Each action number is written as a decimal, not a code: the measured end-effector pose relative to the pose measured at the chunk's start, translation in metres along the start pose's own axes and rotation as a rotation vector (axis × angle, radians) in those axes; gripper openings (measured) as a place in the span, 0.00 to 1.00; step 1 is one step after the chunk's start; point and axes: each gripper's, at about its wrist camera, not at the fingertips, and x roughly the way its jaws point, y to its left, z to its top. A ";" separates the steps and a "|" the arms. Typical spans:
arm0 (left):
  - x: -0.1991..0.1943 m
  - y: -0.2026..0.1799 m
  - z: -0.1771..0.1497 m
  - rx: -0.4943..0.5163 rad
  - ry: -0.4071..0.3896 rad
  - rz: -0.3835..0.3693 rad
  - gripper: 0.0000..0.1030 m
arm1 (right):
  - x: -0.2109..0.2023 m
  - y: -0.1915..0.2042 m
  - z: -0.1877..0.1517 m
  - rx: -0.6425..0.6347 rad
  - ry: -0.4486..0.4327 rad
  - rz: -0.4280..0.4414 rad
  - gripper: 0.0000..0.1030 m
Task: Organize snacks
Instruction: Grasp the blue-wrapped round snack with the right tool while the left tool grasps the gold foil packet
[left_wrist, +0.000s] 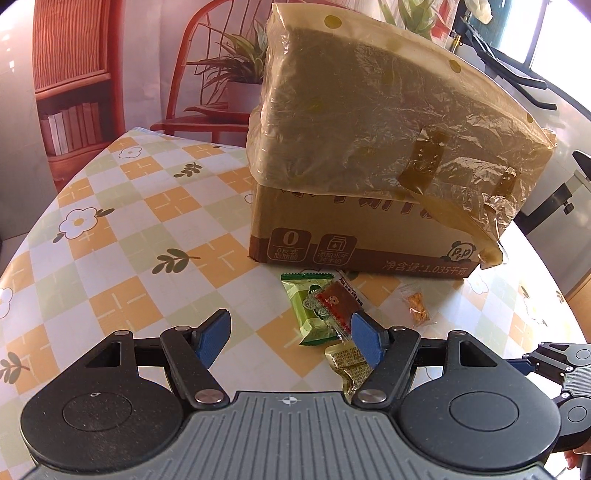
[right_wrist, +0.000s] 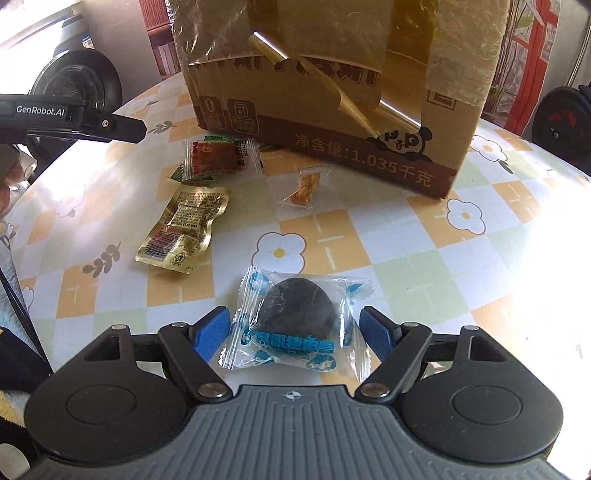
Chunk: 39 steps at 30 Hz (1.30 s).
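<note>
My left gripper (left_wrist: 290, 338) is open above the tablecloth. A green packet (left_wrist: 312, 314), a red packet (left_wrist: 341, 301) and a gold packet (left_wrist: 347, 365) lie overlapped by its right finger (left_wrist: 365, 339), which none of them touches. A small clear packet of orange snack (left_wrist: 417, 306) lies to the right of them. My right gripper (right_wrist: 295, 336) is open, with a clear blue-printed packet holding a dark round snack (right_wrist: 299, 321) flat on the table between its fingers. The pads do not press it. The same gold packet (right_wrist: 183, 229), red packet (right_wrist: 218, 157) and orange snack (right_wrist: 304, 188) lie beyond.
A cardboard box (left_wrist: 369, 243) lined with a brownish plastic bag (left_wrist: 369, 110) stands at the back of the checked, flowered table (left_wrist: 129, 229). The left gripper's black finger (right_wrist: 122, 127) reaches in at the right wrist view's upper left. A red chair (left_wrist: 207, 118) and a potted plant (left_wrist: 240, 85) stand behind the table.
</note>
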 end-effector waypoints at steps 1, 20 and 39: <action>0.001 -0.001 0.000 0.002 0.003 0.000 0.71 | 0.001 0.000 0.000 0.002 -0.007 0.002 0.71; 0.041 -0.036 -0.025 0.017 0.094 -0.061 0.74 | 0.017 -0.024 0.005 0.115 -0.230 -0.008 0.60; 0.055 -0.079 -0.039 0.111 0.065 0.058 0.74 | 0.012 -0.035 -0.015 0.171 -0.353 0.004 0.60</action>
